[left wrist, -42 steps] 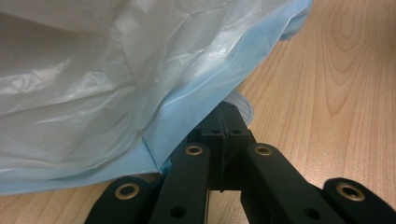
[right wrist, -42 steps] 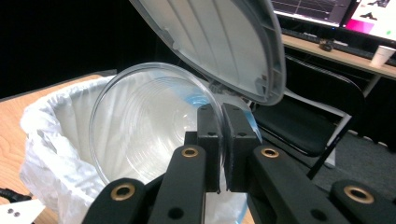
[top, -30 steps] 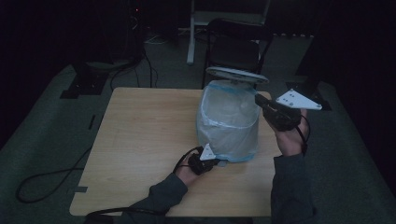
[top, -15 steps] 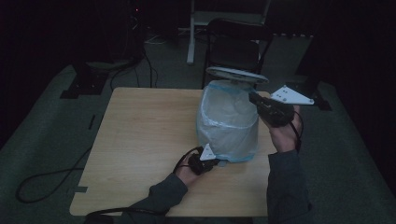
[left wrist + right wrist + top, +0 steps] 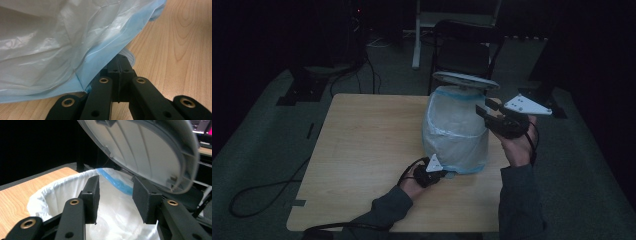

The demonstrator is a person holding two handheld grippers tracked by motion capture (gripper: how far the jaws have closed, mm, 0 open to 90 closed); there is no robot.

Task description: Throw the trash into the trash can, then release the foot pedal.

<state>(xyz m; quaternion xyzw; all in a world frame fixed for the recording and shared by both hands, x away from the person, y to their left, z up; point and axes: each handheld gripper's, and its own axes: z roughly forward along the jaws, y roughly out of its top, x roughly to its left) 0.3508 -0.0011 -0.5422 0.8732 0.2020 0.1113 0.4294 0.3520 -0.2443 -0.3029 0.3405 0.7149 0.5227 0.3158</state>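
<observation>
A: Two grippers at work: the left gripper (image 5: 119, 75) is clenched on the hem of the white and blue plastic liner bag (image 5: 455, 131), low on the bin on the pale wooden table (image 5: 362, 145).

B: The right gripper (image 5: 115, 197) hangs spread at the rim under the grey round hinged lid (image 5: 145, 152). A hard tug could tear the film or tip the bin.

The left gripper (image 5: 443, 172) is held low with jaws pressed together; the right gripper (image 5: 482, 111) is raised, jaws parted.
</observation>
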